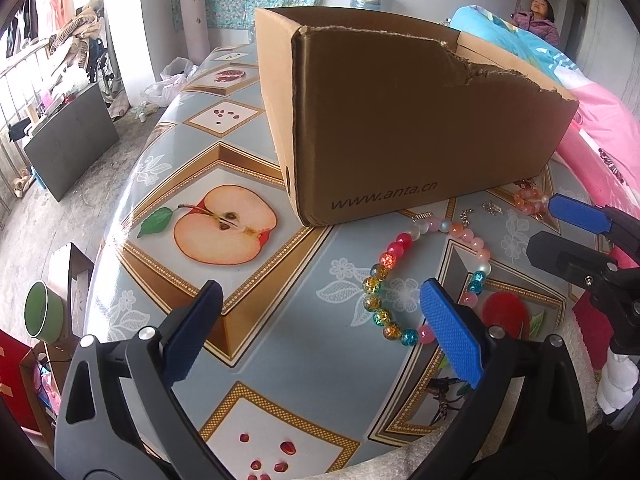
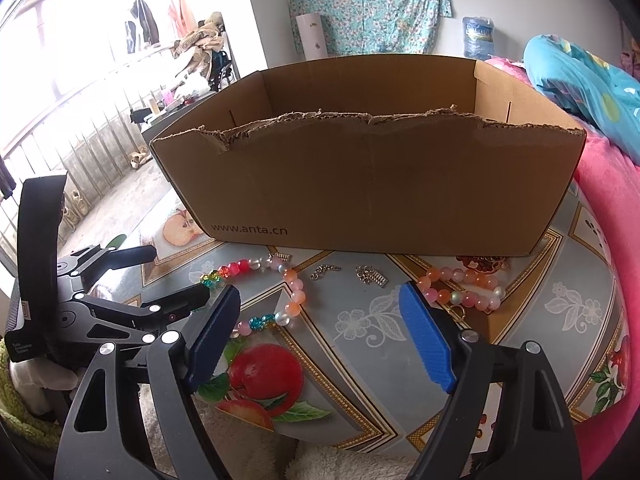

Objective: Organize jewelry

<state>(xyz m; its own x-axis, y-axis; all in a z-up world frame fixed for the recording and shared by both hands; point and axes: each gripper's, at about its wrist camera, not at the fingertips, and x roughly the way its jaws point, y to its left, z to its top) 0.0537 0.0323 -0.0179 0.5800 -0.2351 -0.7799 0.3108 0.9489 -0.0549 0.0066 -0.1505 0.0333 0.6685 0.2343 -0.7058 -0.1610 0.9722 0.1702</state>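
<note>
An open cardboard box (image 1: 420, 120) (image 2: 372, 192) with torn front edge stands on the table. In front of it lie a multicoloured bead bracelet (image 1: 376, 280) (image 2: 292, 292), an orange-pink bead bracelet (image 2: 460, 288) (image 1: 528, 200), small silver pieces (image 2: 372, 276) (image 1: 492, 207) and a gold-red piece (image 2: 484, 264) by the box. My left gripper (image 1: 320, 320) is open and empty above the table, just left of the multicoloured bracelet. My right gripper (image 2: 320, 328) is open and empty, between the two bracelets; it also shows in the left wrist view (image 1: 560, 224).
The table (image 1: 200, 152) has a fruit-patterned cover and curved edges. Pink and blue bedding (image 2: 600, 160) presses against the right side. A green cup (image 1: 44, 312) and a dark board (image 1: 72, 140) stand off the table to the left.
</note>
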